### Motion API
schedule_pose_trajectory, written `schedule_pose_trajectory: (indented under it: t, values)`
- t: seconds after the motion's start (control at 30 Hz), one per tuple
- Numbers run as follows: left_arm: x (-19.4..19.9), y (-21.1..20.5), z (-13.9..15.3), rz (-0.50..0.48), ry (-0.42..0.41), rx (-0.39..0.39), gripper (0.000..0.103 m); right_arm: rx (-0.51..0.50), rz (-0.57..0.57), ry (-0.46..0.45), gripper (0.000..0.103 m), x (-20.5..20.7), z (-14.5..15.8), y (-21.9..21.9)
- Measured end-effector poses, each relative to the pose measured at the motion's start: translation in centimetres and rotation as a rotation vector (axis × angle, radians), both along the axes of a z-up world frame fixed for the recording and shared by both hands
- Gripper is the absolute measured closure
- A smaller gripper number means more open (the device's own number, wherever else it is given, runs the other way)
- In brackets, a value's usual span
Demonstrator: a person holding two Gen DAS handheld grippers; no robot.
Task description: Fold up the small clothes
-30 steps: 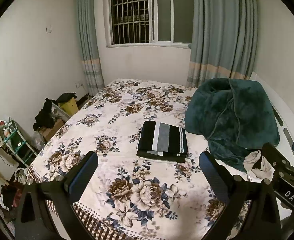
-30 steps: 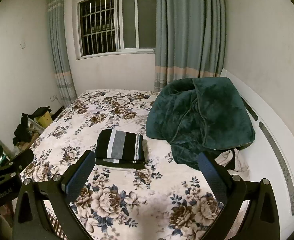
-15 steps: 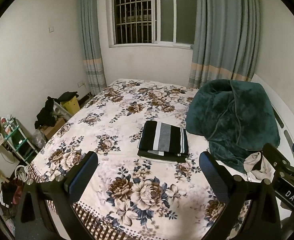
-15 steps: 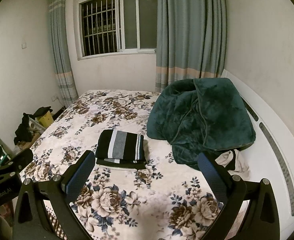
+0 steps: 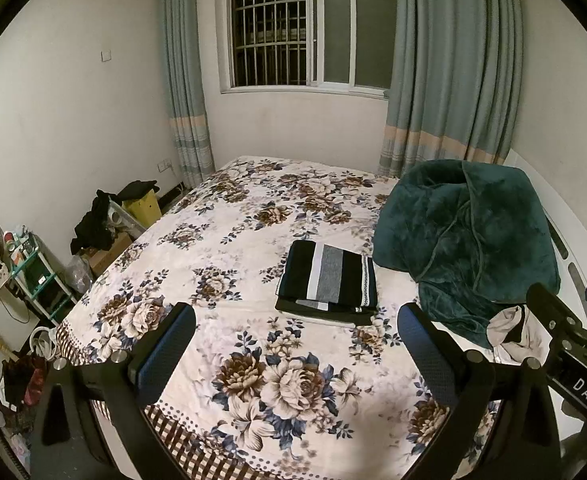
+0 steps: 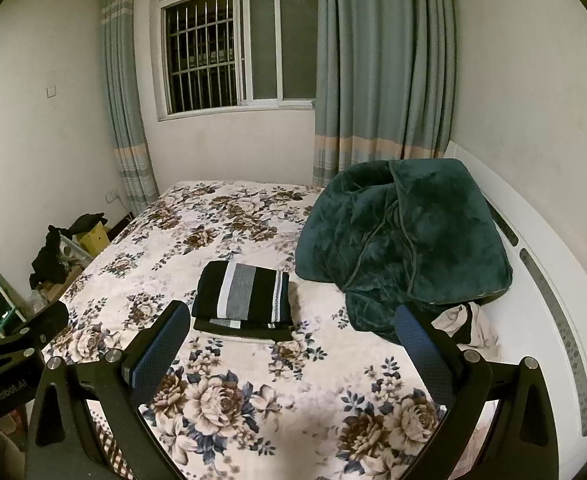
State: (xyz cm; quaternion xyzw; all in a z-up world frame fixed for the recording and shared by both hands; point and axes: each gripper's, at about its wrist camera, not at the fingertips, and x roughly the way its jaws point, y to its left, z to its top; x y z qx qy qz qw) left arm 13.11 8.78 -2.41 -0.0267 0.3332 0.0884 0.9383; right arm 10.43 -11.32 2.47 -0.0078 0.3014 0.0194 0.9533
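A folded stack of black garments with grey and white stripes (image 5: pixel 327 280) lies flat in the middle of the floral bed (image 5: pixel 233 232); it also shows in the right wrist view (image 6: pixel 243 298). A crumpled white and black small garment (image 5: pixel 513 330) lies at the right by the blanket, also in the right wrist view (image 6: pixel 467 326). My left gripper (image 5: pixel 295 354) is open and empty, held above the bed's near end, well short of the stack. My right gripper (image 6: pixel 291 350) is open and empty, beside the left one.
A heaped dark green blanket (image 5: pixel 465 232) fills the bed's right side against the white headboard (image 6: pixel 549 280). Boxes with dark clothes (image 5: pixel 109 220) and a small shelf (image 5: pixel 33 276) stand on the floor to the left. Window and curtains are behind.
Both grippers have drifted slightly, so the view has shifted a little. The stack and the loose garment have not moved.
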Motion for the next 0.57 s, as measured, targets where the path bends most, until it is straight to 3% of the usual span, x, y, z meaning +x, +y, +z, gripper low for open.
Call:
schedule_pose_trajectory:
  t: [0.57]
  values:
    - [-0.76,-0.10,0.14,0.022,-0.010,0.006,0.000,-0.002,-0.006,-0.001,0.000,-0.42,-0.13,0.11]
